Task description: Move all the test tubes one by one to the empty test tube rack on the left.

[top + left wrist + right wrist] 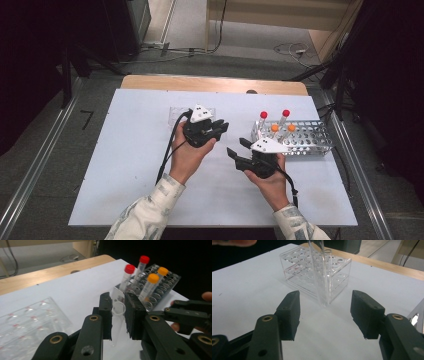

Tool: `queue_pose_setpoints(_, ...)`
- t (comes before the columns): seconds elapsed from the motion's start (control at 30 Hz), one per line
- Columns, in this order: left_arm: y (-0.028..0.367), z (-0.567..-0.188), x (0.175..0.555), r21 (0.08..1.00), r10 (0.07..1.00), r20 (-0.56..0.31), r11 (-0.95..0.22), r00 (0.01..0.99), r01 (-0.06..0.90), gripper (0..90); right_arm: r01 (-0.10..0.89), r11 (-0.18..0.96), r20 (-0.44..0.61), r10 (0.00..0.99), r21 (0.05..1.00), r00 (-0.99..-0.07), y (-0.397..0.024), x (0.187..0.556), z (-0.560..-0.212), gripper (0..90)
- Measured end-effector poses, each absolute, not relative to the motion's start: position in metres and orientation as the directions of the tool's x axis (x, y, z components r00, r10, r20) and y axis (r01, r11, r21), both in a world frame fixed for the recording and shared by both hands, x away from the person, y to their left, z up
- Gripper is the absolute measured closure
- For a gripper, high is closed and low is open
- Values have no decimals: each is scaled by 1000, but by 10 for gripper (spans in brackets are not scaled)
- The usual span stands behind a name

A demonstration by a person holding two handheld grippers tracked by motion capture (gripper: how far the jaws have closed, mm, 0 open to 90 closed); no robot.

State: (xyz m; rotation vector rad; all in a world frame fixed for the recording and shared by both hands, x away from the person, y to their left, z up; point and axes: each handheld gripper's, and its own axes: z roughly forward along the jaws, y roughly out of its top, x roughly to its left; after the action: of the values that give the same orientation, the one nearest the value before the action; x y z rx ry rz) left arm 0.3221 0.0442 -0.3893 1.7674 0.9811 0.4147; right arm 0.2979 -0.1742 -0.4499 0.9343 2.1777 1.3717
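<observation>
Left hand-held gripper (117, 315) clamped on clear tube (117, 322), upright, open mouth up, right hand-held gripper (324, 315) jaws apart, empty

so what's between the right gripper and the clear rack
In the right gripper view, the clear tube held by the left gripper hangs between the right gripper and the clear rack; otherwise bare white table.

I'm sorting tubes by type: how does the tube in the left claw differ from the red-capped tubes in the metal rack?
The clear tube held in the left claw is uncapped, its mouth open; the red-capped tubes are closed. The clear tube is off the table, clamped between the pads; the red-capped tubes stand in the metal rack, leaning slightly. Both are slim with see-through bodies.
</observation>
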Motion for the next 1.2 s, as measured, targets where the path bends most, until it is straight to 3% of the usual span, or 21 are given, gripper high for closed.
queue_pose_setpoints(0.6,93,-376,349,907,872,-158,-58,463,418,772,339,285,25,731,897,-682,-181,298,-450,393)
queue_pose_setpoints(0.87,92,-383,360,910,889,-146,-51,434,411,771,339,285,25,732,896,-681,-182,298,-452,396)
queue_pose_setpoints(1.2,81,-395,365,905,898,-59,-136,435,404,770,338,278,26,737,899,-676,-185,297,-451,401)
